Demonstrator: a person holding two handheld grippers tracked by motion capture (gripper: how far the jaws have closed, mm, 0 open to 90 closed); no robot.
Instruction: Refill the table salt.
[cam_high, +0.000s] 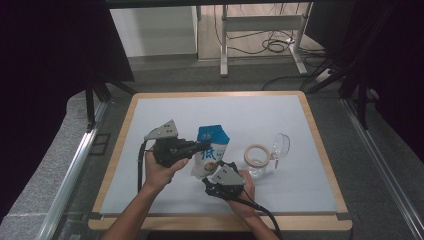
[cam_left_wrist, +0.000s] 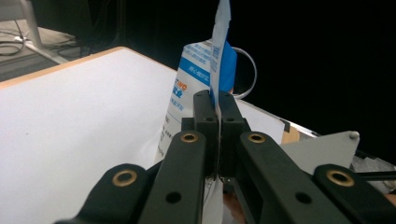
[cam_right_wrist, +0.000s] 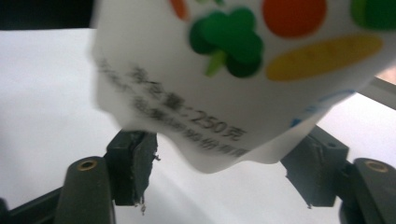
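- Looks like a lab or test studio, not a home: black curtains (cam_high: 45, 45) hang at 9 and 3 o'clock.
- A wood-edged table (cam_high: 320, 150) with a white top sits on grey floor.
- At 12 o'clock, a metal desk frame (cam_high: 260, 30) and loose cables (cam_high: 272, 45).
- Aluminium rails (cam_high: 75, 165) run alongside.

White pouch (cam_right_wrist: 233, 79) printed "250" beside Chinese characters, large blue "低" on its front

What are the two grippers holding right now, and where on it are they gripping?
The left gripper is shut on the thin blue sealed top edge of the white and blue plastic pouch. The right gripper is open around its bottom corner, pads not pressing.
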